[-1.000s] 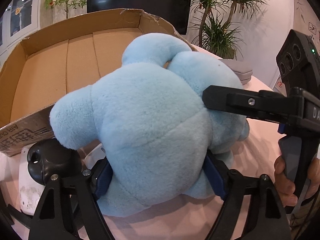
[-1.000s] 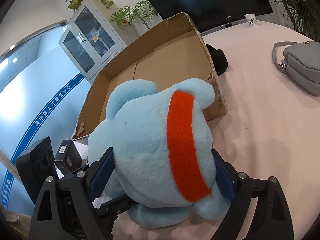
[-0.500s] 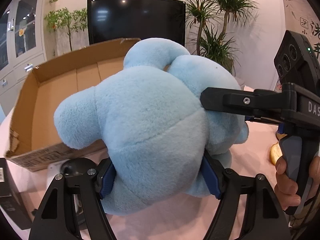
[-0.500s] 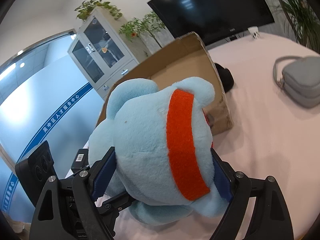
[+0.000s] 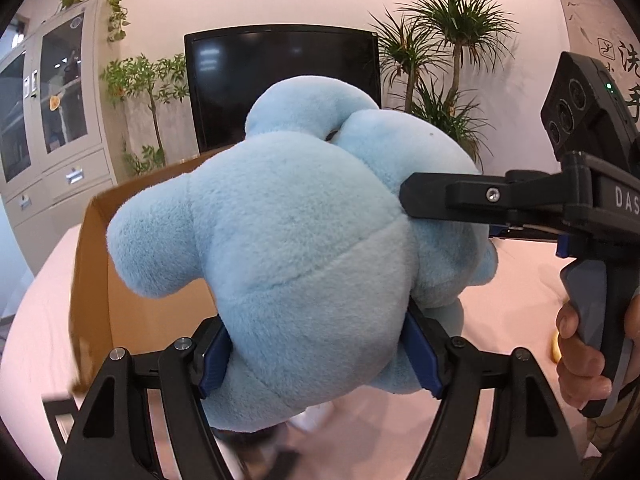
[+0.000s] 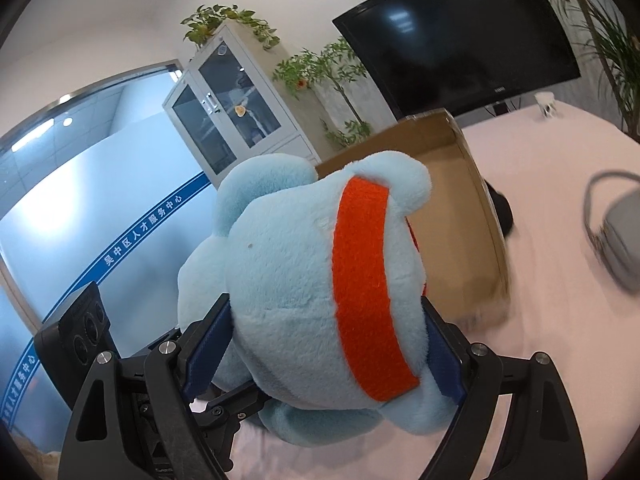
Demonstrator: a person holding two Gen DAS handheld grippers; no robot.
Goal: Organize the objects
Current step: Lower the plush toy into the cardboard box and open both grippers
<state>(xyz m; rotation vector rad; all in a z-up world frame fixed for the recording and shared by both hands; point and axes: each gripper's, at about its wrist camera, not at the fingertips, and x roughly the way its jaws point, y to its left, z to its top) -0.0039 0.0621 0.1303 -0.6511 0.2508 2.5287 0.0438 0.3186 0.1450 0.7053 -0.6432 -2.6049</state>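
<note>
— Plush toy (image 5: 304,248) — where is it, and which way does it point?

— Up off the desk (image 6: 560,320), held between both tools in front of the cardboard box (image 6: 452,216). It is a pale blue lump with an orange band (image 6: 364,280) running over it from top to bottom in the right wrist view. Its rounded ears or limbs stick up toward the television (image 5: 280,80); a stubby limb pokes out to the left in the left wrist view. I cannot tell a clear long axis — it is nearly a ball.

— And the jaws?

— The left gripper (image 5: 320,356) has its blue pads pressed into the toy's lower body on either side. The right gripper (image 6: 324,344) clenches it likewise, pads sunk in the fur. In the left wrist view the right tool's black finger reaches in from the right and touches the toy's side, with a hand (image 5: 580,356) on its grip.

— Any writing?

— "DAS" in white on the right tool's body, cut off at the edge. A blue stripe (image 6: 132,240) on the glass wall carries white Chinese characters. Black characters show on a wall scroll (image 5: 624,64).

— Room to move?

— The box stands open just behind the toy, its near wall low. A grey bag (image 6: 616,232) lies well apart to the right, and a black thing (image 6: 502,212) sits just beside the box's right wall.
</note>
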